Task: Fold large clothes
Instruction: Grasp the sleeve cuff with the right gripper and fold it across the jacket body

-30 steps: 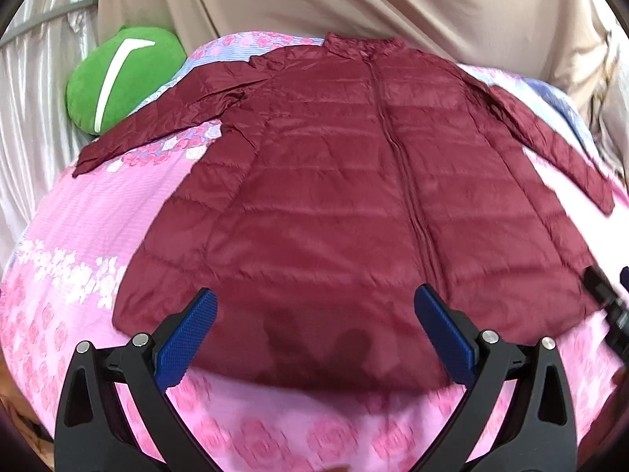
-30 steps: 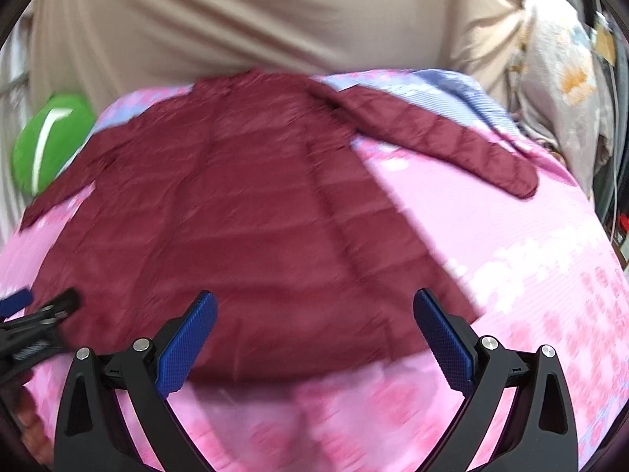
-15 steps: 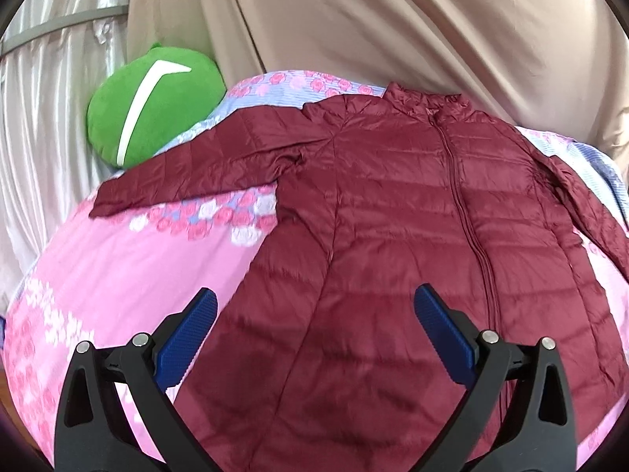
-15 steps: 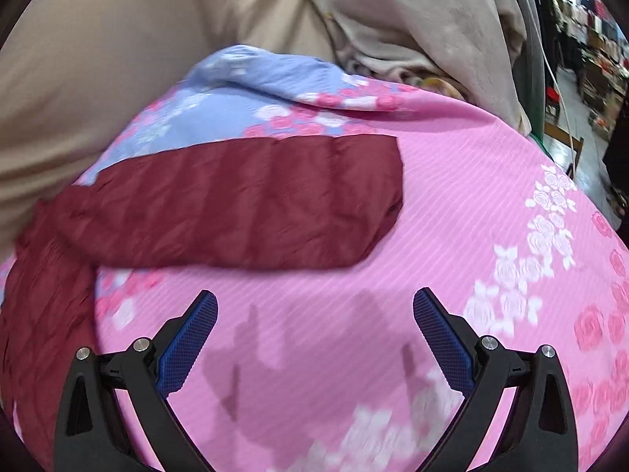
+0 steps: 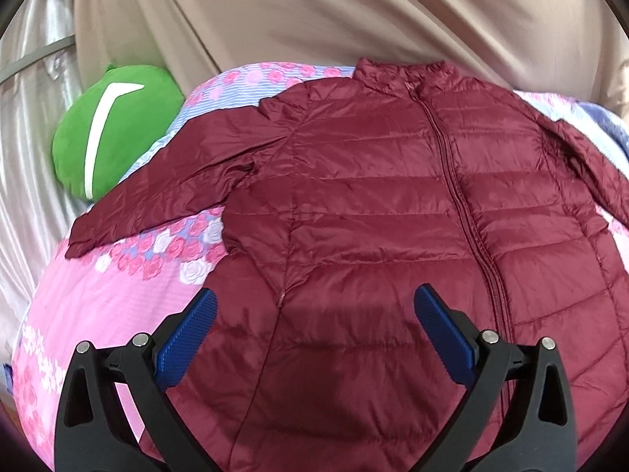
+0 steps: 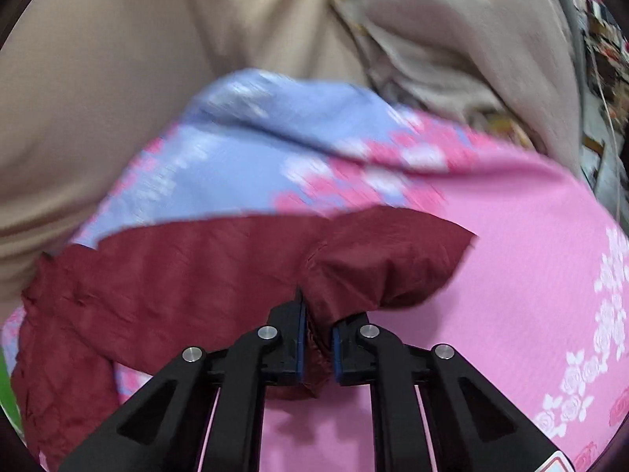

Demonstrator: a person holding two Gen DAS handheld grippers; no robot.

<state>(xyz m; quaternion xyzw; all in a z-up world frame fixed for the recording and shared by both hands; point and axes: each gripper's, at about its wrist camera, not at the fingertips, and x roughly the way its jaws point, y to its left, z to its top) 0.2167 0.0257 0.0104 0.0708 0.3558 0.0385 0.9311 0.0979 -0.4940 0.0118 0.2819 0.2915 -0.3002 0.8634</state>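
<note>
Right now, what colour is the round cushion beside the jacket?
Green with a white stripe; the cushion shows best in the left wrist view.

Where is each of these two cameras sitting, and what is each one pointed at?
Left wrist view: rides on the left gripper, looking forward and down over the maroon jacket spread on the pink bedsheet; its two open blue-padded fingers show.
Right wrist view: rides on the right gripper, looking down at the jacket's sleeve; its jaws are closing, sleeve cloth bunched between them.
Shared: the same jacket, the same bedsheet, the beige curtain behind.
</note>
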